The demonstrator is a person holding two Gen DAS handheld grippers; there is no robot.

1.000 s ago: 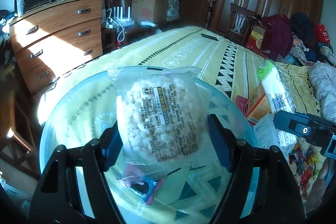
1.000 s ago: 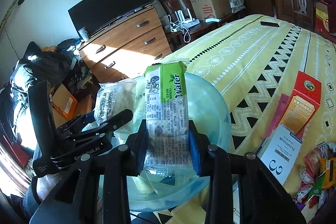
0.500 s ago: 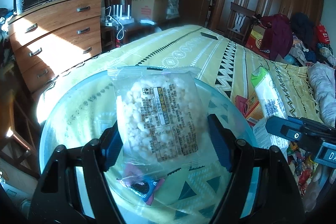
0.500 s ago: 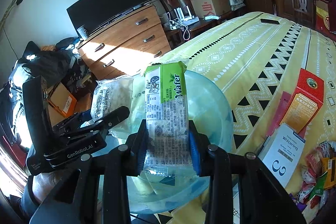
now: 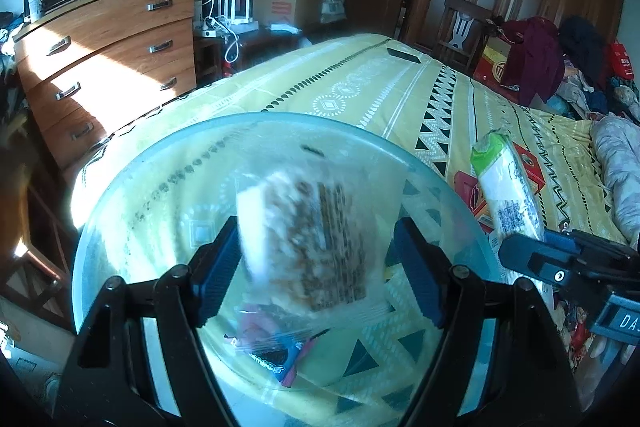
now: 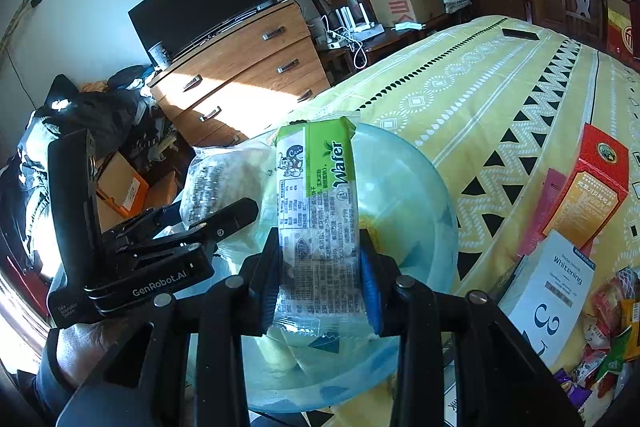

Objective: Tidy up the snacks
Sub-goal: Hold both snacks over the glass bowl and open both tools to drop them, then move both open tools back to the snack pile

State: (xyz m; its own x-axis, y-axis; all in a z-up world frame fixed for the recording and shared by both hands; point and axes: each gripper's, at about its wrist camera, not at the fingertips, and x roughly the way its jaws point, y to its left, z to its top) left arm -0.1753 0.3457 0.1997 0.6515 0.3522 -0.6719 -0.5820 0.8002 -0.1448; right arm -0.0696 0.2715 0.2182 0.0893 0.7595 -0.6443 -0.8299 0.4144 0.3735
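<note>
Falling puffed-snack bag (image 5: 308,239) between left claw (image 5: 320,267) pads.

A bed (image 6: 480,95) in a yellow patterned sheet carries a clear blue bowl (image 6: 420,187); right of the bowl lie a red carton (image 6: 592,187), a white "Whitening" box (image 6: 556,291) and loose sweets (image 6: 608,323).

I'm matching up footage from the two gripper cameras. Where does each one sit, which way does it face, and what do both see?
Left wrist: on the left gripper, facing down into the clear bowl; its fingers have just opened, puffed snack bag blurred between them.
Right wrist: on the right gripper, facing the bowl, clamping the wafer pack; a hand shows.
Shared: bowl, both packs, dresser, yellow bedspread.
</note>
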